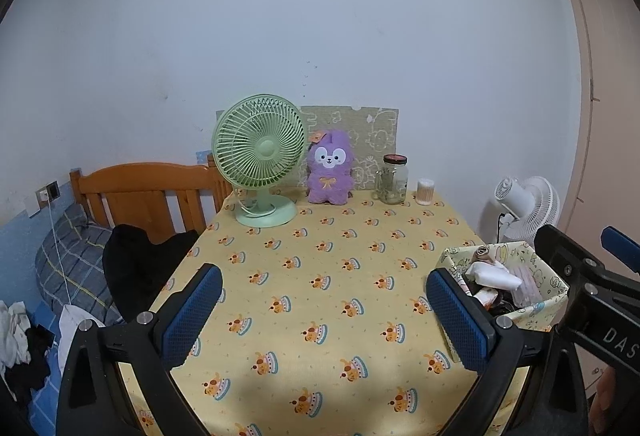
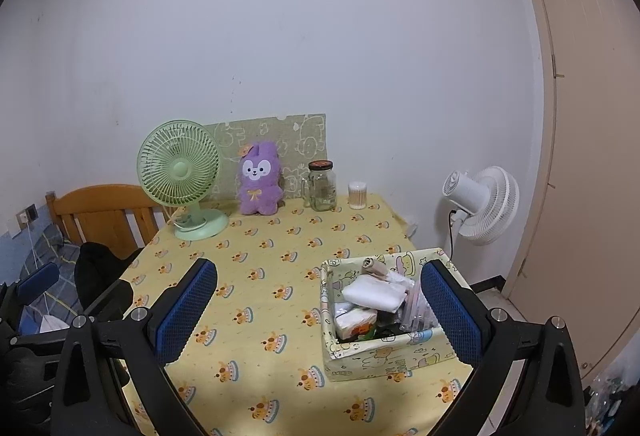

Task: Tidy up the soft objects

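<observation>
Basket: fabric storage box point(image 2: 384, 350) with a cartoon print, standing on the near right part of the table point(image 2: 280, 276); upright, its rim partly folded.
Contents: white folded cloth point(image 2: 374, 294) on top, a rolled beige piece point(image 2: 372, 264) at the far wall, tissue packs point(image 2: 354, 320) and a clear pouch point(image 2: 416, 310) beneath; dark items at the bottom cannot be told apart.
Plush: purple rabbit toy point(image 2: 259, 177), seated upright at the far edge between the green desk fan point(image 2: 180, 175) and the glass jar point(image 2: 322, 185); well apart from the box.
Left gripper point(image 1: 324, 312): jaws spread wide, holding nothing, hovering over bare tablecloth.
Right gripper point(image 2: 318, 310): jaws spread wide, holding nothing; its right pad stands in front of the box's right side, contact not discernible.
Progress: judged largely done, as most soft goods already lie in the box.
Remaining: possibly the plush; whether it belongs in the box cannot be told. Clothing on the bed point(image 1: 76, 268) lies outside the work area.
</observation>
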A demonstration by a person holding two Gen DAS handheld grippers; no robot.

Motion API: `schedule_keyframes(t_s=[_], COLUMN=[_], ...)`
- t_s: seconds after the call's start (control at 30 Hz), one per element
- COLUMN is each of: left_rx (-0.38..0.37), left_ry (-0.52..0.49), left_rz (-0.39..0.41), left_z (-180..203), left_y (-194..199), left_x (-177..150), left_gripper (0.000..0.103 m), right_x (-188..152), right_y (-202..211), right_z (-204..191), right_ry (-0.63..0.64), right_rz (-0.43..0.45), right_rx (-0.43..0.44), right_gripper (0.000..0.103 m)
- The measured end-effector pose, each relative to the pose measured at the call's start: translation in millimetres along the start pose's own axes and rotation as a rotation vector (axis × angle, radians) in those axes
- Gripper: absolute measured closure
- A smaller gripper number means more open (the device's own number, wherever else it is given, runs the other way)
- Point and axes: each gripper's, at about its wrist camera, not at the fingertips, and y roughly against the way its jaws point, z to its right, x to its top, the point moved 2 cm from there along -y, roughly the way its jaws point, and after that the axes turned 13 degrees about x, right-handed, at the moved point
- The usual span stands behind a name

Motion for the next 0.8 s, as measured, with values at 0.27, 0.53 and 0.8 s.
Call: schedule_keyframes(t_s=[0.27,0.53,0.8], left_rx=[0.001,-0.002,-0.01], left_ry=[0.002,0.002,-0.003], left_rz=[-0.005,-0.019,-0.025], left_z=[0,-1,-1], left_y=[-4,-9,-15], left_x=[-1,-3,-4], left_gripper=[0.0,0.0,0.0], right_x=[0,0,-2], right_y=[-3,-7,-13], right_z=[1,1,4], right_ry=[-0.004,0.0,-0.001], right_rz=[-0.01,-0.012,-0.022], right_rx=[0.004,-0.002,-0.005], right_gripper=[0.0,0.0,0.0])
